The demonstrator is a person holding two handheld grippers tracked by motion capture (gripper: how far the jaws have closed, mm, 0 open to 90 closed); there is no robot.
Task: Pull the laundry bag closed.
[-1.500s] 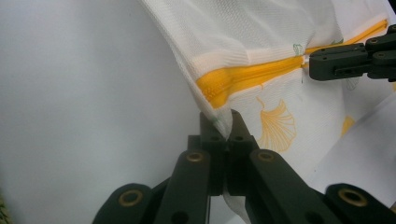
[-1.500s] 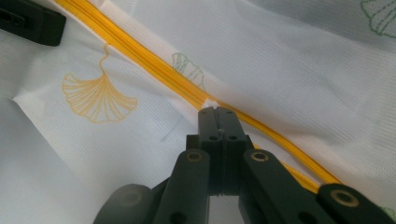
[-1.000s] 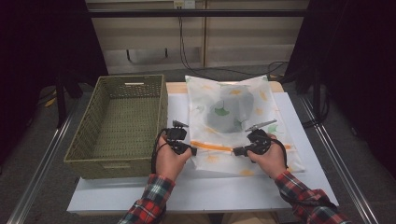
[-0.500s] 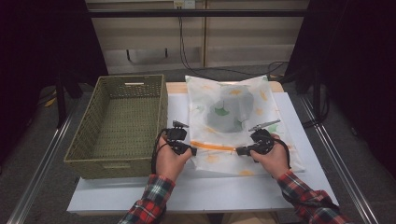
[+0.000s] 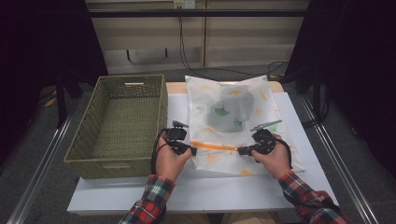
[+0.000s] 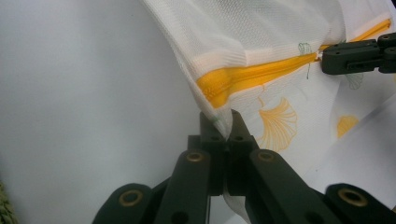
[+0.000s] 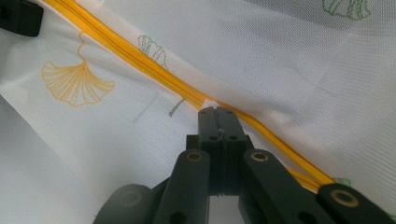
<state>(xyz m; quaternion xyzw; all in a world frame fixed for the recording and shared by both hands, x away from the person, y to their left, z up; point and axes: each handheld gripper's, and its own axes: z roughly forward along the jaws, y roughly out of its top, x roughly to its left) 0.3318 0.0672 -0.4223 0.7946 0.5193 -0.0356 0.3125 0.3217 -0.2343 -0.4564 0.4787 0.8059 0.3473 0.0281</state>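
In the high view, a white mesh laundry bag (image 5: pixel 233 116) printed with yellow and green ginkgo leaves lies on the white counter (image 5: pixel 187 191), just right of an empty woven basket (image 5: pixel 119 123). Its long axis runs away from the person; the orange zipper (image 5: pixel 215 146) crosses it near the close end, from left to right. A dark bundle shows through the mesh. The left gripper (image 5: pixel 190 150) meets the zipper's left end, the right gripper (image 5: pixel 241 150) its right part. No writing can be read.

The left gripper view shows its fingers (image 6: pixel 239 128) together, clamped on the bag's corner edge just below the zipper's end, with the other gripper farther along.

The right gripper view shows its fingers (image 7: pixel 229 122) together, pinched at the zipper line; whether on a pull tab I cannot tell.
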